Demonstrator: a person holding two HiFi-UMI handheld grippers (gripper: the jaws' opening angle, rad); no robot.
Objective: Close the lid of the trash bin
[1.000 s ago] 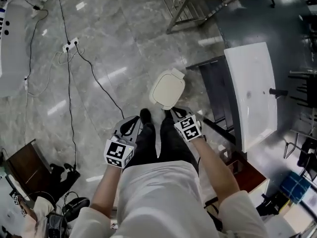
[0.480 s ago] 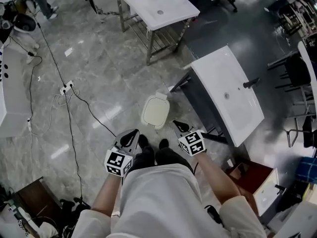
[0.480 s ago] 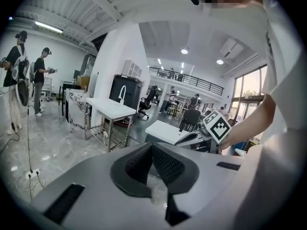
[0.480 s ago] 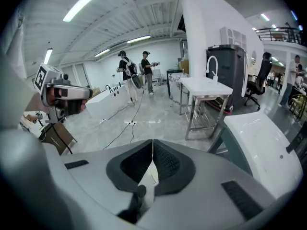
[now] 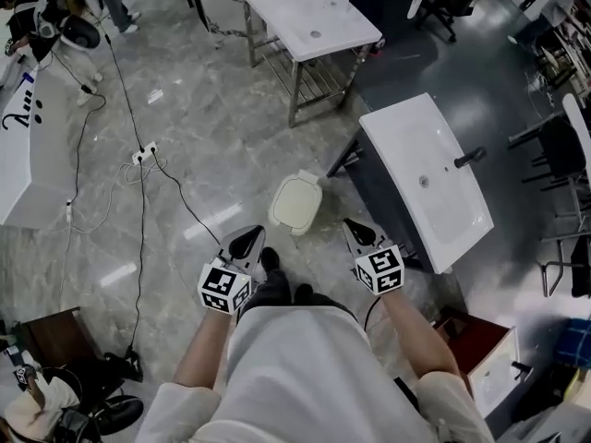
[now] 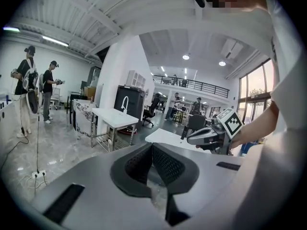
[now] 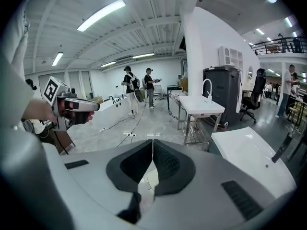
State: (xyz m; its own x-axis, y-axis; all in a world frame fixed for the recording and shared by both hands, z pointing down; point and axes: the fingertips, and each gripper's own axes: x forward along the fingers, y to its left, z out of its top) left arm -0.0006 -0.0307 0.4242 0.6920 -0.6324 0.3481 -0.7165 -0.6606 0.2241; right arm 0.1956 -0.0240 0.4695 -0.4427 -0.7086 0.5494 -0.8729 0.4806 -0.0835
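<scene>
Head view, rounded cream trash bin, lid flat, glossy marble floor, left gripper, right gripper, both pinched together, empty.

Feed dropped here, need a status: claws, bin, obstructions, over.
Left claw shut, empty. Right claw shut, empty. Trash bin lid looks down. Nothing seen on it.

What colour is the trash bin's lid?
Cream. The trash bin lid shows best in the head view.
</scene>
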